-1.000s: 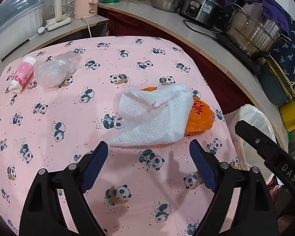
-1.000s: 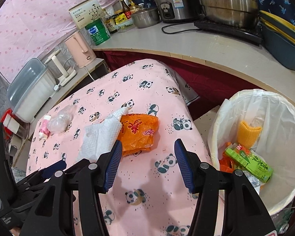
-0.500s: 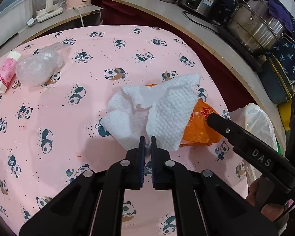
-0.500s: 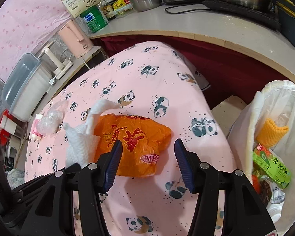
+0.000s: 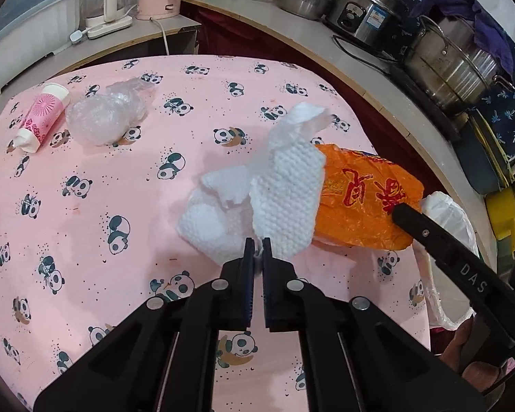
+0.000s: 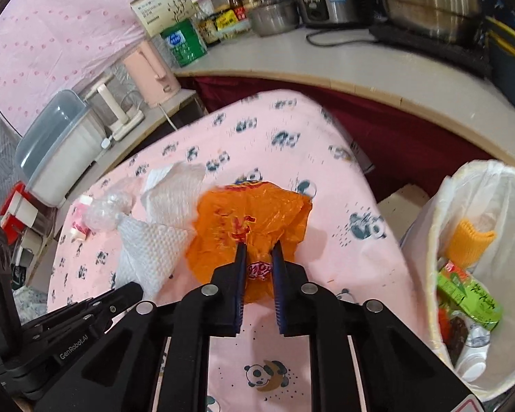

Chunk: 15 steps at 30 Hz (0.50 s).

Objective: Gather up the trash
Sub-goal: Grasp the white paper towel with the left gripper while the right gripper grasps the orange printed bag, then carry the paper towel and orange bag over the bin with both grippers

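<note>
Left claw (image 5: 257,242), seen from its own wrist camera, is clamped on the near edge of the crumpled white paper towel (image 5: 278,202), its jaws all but touching with a sliver of towel between them. That towel rises toward 12 o'clock and leans against the crinkled orange plastic bag with red lettering (image 5: 364,206) at 3 o'clock of it. On the pink panda-print tabletop (image 5: 127,185), toward 10 o'clock, lie a wad of clear plastic film (image 5: 110,116) and, just beside it, a pink-and-white tube (image 5: 41,116). One black finger of the right claw reaches in from 4 o'clock and touches the orange bag.

Right claw (image 6: 259,252), in its own wrist view, grips a bunched fold of the orange plastic bag (image 6: 250,216), which bulges between the narrowly parted jaws. The white paper towel (image 6: 158,240) sits at 9 o'clock of the bag, touching it. At 3 o'clock stands the white-lined trash bin (image 6: 443,213), holding a green carton (image 6: 467,295) and a yellow knitted piece (image 6: 470,243).
</note>
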Motion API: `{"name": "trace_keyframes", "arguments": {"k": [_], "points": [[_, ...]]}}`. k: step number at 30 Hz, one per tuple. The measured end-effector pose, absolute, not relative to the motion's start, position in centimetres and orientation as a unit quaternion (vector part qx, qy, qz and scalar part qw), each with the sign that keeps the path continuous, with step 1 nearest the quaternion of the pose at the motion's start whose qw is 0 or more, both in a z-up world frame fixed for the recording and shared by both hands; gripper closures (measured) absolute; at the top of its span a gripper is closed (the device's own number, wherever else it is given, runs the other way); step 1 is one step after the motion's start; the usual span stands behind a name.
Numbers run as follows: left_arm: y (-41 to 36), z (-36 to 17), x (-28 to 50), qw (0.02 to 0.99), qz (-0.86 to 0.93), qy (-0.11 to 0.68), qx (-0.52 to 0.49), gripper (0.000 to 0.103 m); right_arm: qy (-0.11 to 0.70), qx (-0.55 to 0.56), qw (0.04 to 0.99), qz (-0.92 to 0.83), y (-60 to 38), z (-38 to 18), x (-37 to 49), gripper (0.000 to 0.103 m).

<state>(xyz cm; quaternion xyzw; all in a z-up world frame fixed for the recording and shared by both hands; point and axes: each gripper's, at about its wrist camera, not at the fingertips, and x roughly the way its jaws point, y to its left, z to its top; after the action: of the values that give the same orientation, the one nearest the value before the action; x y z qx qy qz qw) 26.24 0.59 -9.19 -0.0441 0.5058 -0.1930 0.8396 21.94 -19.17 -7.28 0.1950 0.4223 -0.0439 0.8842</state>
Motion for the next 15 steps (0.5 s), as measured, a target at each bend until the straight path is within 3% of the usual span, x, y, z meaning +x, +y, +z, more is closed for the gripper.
{"name": "trace_keyframes", "arguments": {"k": [15], "points": [[0.9, -0.7, 20.8, 0.875, -0.216, 0.43, -0.049, 0.1, 0.32, 0.177, 0.927, -0.08, -21.3, 2.7, 15.1, 0.09]]}}
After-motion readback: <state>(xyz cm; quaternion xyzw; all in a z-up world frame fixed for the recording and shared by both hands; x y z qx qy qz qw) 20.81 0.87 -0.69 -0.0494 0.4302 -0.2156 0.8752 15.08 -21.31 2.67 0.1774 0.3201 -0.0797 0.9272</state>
